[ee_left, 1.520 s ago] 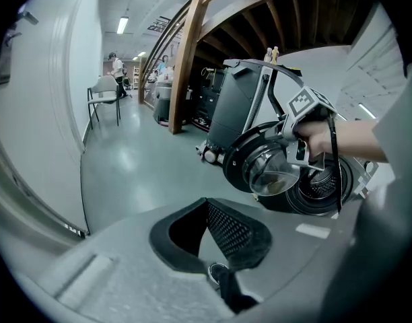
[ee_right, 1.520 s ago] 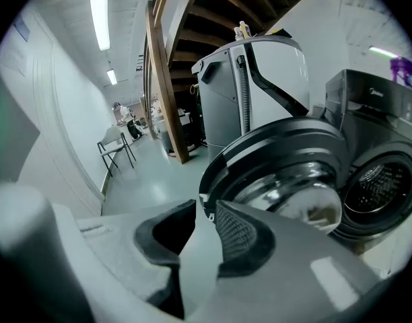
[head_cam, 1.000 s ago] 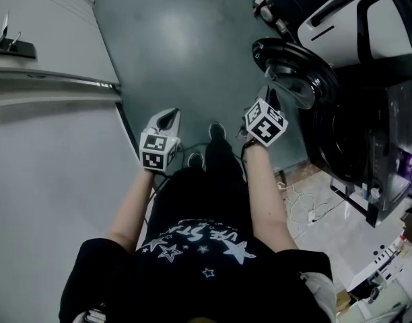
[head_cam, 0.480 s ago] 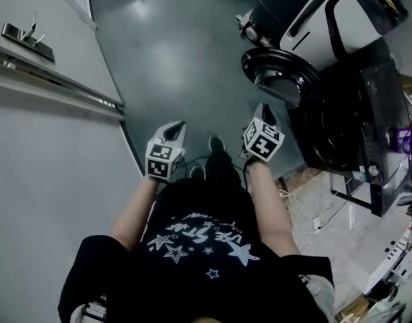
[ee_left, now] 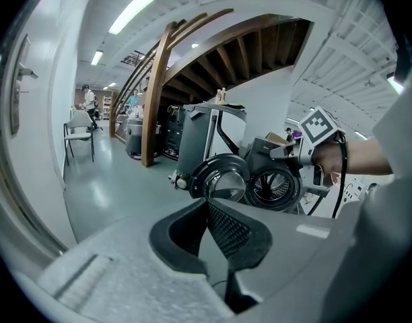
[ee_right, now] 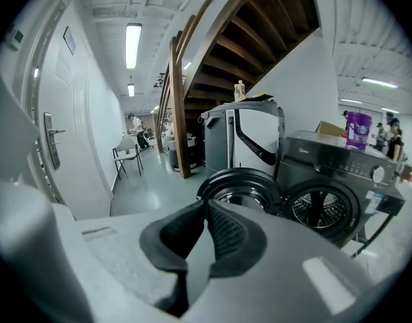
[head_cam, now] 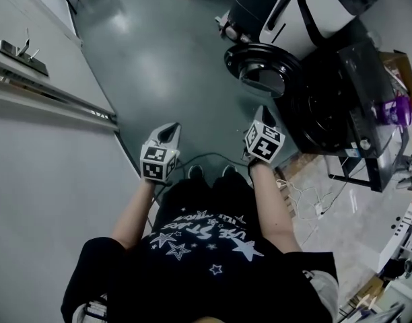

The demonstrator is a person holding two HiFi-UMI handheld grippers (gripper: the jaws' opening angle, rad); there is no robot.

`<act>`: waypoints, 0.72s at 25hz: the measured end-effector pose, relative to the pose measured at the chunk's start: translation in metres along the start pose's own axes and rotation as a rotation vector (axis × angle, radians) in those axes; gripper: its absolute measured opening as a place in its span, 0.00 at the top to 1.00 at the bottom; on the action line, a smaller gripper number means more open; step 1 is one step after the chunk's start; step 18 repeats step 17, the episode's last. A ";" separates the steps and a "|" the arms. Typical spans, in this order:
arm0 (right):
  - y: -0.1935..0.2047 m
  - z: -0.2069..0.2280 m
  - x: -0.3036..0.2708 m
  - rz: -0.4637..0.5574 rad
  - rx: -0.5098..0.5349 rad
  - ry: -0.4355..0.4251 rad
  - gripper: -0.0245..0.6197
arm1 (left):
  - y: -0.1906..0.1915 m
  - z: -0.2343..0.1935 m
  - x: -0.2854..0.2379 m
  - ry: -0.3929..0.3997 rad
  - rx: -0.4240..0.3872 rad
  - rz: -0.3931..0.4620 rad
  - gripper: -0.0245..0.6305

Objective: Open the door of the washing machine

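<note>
The washing machine (head_cam: 327, 123) stands at the right with its round door (head_cam: 263, 78) swung wide open. The door lies ahead of the right hand-held gripper (head_cam: 259, 115), near it but not touching. That gripper's jaws have just been closing and now meet, with nothing between them. The left hand-held gripper (head_cam: 170, 129) is also pressed together and empty, well left of the door.

A purple cup (head_cam: 393, 108) sits on the machine, and a tall appliance (head_cam: 293, 12) stands beyond the door. Only bare floor (head_cam: 165, 66) separates the grippers from the door.

A second ago the right hand-held gripper was beside the door's rim. Both now sit farther back.
</note>
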State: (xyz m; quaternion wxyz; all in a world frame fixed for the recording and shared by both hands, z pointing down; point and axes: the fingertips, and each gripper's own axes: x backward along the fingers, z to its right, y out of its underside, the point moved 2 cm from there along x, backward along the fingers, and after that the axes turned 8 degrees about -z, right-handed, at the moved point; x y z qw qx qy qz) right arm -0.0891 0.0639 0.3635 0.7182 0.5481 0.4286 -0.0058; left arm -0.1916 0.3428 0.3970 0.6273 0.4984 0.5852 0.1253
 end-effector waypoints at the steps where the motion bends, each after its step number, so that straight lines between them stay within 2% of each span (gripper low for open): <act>1: 0.000 0.003 0.001 0.001 0.000 0.002 0.93 | -0.002 0.001 -0.001 0.003 -0.002 0.003 0.95; 9: 0.005 0.032 0.019 0.015 -0.031 0.024 0.93 | -0.020 0.022 -0.030 0.071 -0.068 -0.004 0.95; 17: 0.019 0.093 0.044 0.011 -0.060 0.038 0.94 | -0.039 0.104 -0.053 0.160 -0.130 -0.002 0.95; 18: 0.019 0.093 0.044 0.011 -0.060 0.038 0.94 | -0.039 0.104 -0.053 0.160 -0.130 -0.002 0.95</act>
